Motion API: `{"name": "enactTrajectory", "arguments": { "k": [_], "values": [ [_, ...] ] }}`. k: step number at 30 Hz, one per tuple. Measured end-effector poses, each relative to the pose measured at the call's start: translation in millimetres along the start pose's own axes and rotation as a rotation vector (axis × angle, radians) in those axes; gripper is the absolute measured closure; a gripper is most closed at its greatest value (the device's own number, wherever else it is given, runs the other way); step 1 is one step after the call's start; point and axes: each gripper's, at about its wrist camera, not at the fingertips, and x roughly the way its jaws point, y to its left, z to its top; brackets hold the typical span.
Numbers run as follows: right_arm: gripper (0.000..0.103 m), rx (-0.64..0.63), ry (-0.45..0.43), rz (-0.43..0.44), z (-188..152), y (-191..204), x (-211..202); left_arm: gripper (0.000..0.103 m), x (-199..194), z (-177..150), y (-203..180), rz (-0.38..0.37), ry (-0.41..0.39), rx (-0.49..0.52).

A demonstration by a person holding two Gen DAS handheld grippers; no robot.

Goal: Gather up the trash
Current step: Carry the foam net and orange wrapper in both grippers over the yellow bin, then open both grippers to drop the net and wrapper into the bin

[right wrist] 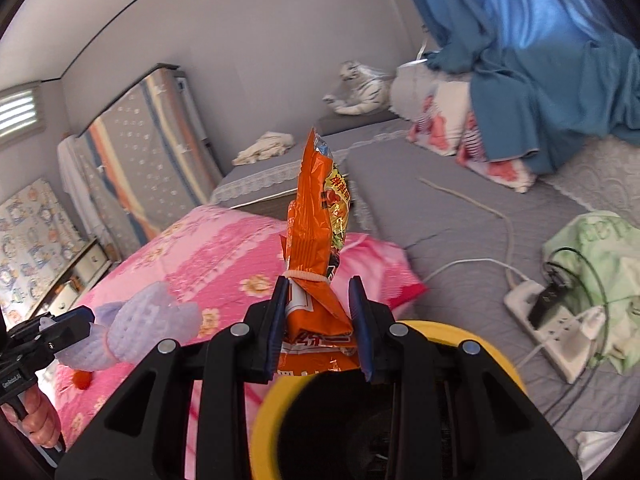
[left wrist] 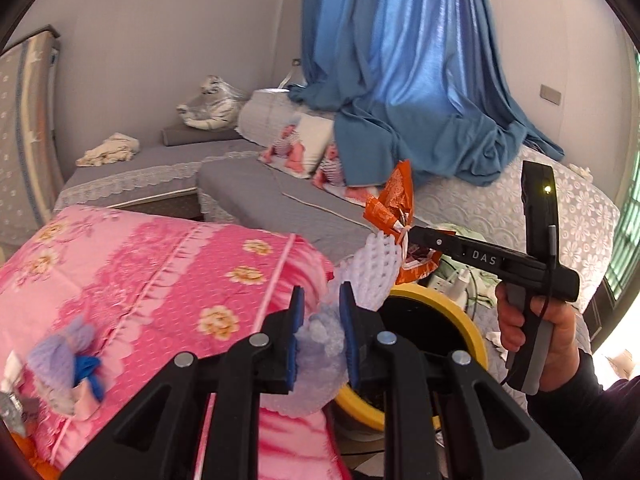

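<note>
My left gripper (left wrist: pixel 320 312) is shut on a white and pale purple foam fruit net (left wrist: pixel 372 272), held just left of the yellow-rimmed trash bin (left wrist: pixel 476 324). The net also shows in the right wrist view (right wrist: pixel 140 328), over the pink quilt. My right gripper (right wrist: pixel 320 312) is shut on an orange snack wrapper (right wrist: pixel 320 216) tied with a rubber band, held upright above the bin's yellow rim (right wrist: pixel 264 420). In the left wrist view the right gripper (left wrist: pixel 404 236) holds the wrapper (left wrist: pixel 394 196) above the bin.
A pink flowered quilt (left wrist: pixel 140 272) lies left of the bin, with a purple foam piece (left wrist: pixel 64 352) on it. A grey bed (right wrist: pixel 460 208) carries a white power strip (right wrist: pixel 548 320), cables, a green cloth (right wrist: pixel 600 248) and a blue curtain (left wrist: pixel 420 80).
</note>
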Motion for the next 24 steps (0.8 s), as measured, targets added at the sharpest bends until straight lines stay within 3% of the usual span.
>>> {"name": "enactTrajectory", "arguments": {
  "k": [7, 22, 23, 24],
  "values": [
    [0.074, 0.061, 0.014, -0.082, -15, -40, -10, 0.086, 46, -3, -16, -0.099, 0.068, -0.024],
    [0.074, 0.158, 0.076, -0.175, -47, -90, -9, 0.086, 118, -17, -50, -0.153, 0.197, -0.01],
    [0.073, 0.161, 0.078, -0.175, -48, -90, -8, 0.084, 120, -18, -51, -0.154, 0.2, -0.012],
    [0.073, 0.163, 0.078, -0.174, -48, -90, -9, 0.075, 121, -19, -51, -0.157, 0.202, -0.016]
  ]
}}
